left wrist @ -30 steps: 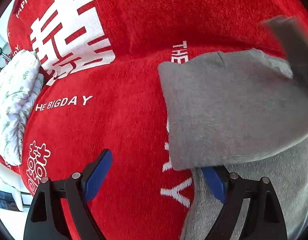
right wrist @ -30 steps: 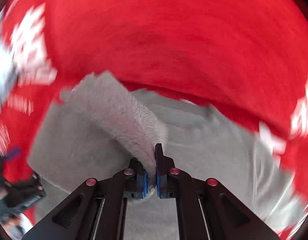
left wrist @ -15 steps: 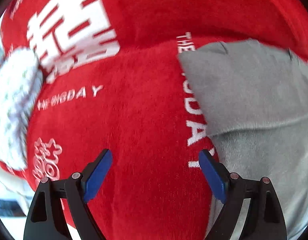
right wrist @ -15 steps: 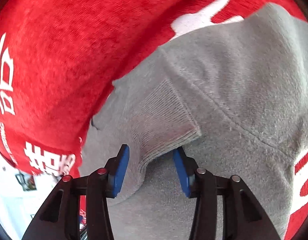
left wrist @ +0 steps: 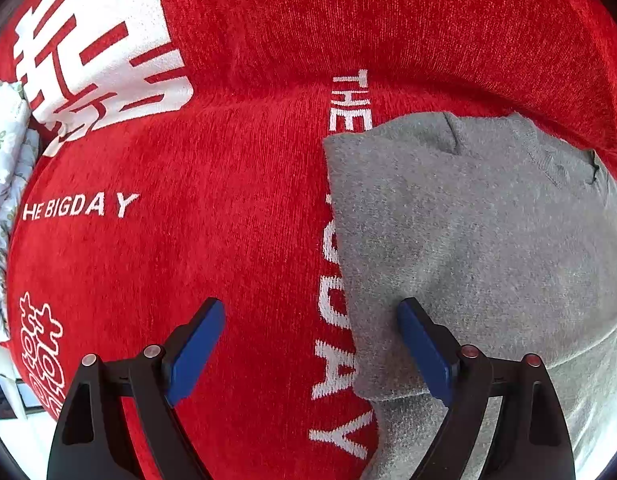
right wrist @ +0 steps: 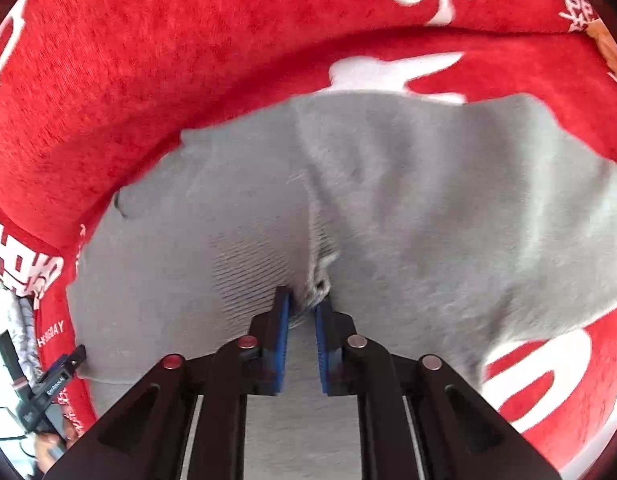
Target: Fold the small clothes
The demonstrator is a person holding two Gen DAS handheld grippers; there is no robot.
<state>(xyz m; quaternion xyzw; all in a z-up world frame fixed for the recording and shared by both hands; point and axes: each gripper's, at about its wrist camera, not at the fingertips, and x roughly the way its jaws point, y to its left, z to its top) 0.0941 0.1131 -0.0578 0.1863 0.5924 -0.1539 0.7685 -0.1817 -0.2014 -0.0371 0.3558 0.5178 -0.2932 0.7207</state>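
A small grey knit garment point(left wrist: 468, 240) lies partly folded on a red cloth point(left wrist: 188, 240) with white lettering. My left gripper point(left wrist: 310, 308) hangs open and wide over the garment's left edge, one finger above grey fabric and the other above red cloth, with nothing gripped. In the right wrist view the garment point(right wrist: 428, 220) fills the middle. My right gripper point(right wrist: 302, 300) points down at it, its jaws closing, and a raised pinch of the ribbed cuff point(right wrist: 320, 280) sits pressed between the blue pads.
The red cloth point(right wrist: 148, 80) covers the whole surface around the garment. A white floral fabric point(left wrist: 4, 168) lies bunched at the far left edge. A black gripper body held by a hand point(right wrist: 48, 384) shows at the lower left of the right wrist view.
My right gripper laid the sleeve across the garment, opened, then narrowed again on the cuff. My left gripper drifted away from the garment's edge and came back over it, staying open.
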